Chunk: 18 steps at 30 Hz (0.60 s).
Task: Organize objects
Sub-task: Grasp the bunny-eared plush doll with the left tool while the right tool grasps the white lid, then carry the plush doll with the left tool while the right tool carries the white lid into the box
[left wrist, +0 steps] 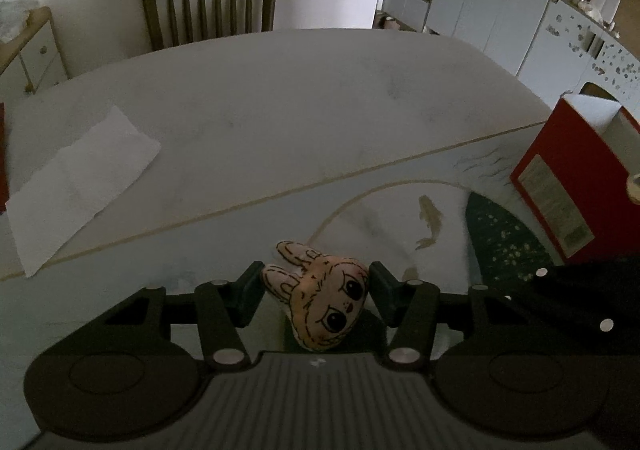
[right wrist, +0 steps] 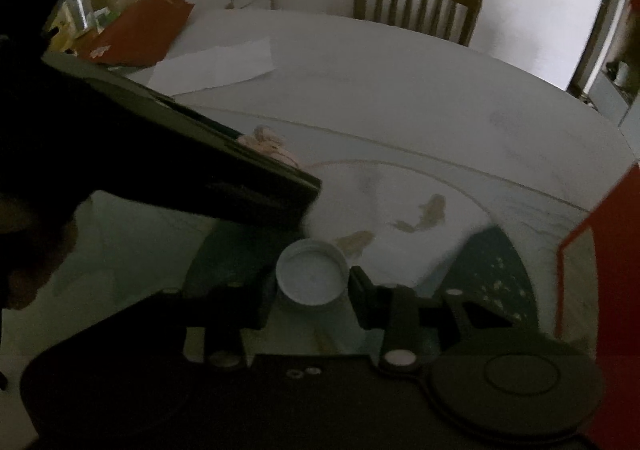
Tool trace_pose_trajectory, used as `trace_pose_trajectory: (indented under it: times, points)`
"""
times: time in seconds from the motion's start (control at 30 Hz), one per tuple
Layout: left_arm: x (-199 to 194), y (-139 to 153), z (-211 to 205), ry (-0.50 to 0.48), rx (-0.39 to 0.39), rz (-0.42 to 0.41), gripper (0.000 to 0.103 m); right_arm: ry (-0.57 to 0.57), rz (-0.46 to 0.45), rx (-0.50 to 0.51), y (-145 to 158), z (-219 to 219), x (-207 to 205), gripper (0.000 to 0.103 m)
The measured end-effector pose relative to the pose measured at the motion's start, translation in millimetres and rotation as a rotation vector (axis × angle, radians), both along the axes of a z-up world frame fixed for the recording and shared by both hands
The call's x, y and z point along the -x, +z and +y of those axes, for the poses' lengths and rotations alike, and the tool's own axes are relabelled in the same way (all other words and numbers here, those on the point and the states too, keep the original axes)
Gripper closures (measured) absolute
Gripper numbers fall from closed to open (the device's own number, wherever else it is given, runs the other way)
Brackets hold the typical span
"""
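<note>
I see the small peach plush bunny head (left wrist: 320, 302) clamped in my left tool (left wrist: 316, 284), low over the bench (left wrist: 280, 109), the round white plastic lid (right wrist: 312, 276) pinched in my right tool (right wrist: 314, 286), red cardboard box (left wrist: 576, 185) to the right

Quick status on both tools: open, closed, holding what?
Left tool: closed on the bunny plush.
Right tool: closed around the white cap.
</note>
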<state>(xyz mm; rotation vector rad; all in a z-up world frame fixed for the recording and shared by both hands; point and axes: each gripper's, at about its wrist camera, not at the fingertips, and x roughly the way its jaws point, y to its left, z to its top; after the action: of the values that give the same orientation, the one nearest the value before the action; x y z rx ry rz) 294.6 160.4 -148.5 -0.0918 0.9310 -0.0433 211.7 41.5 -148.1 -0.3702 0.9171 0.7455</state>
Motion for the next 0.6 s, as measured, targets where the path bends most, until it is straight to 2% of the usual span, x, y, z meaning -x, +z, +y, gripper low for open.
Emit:
trace_pose_trajectory:
  times: [0.6]
  points:
    - [47, 46, -23, -0.068, 0.044, -0.026, 0.048, -0.149, 0.018, -0.110, 55, -70, 20, 0.065]
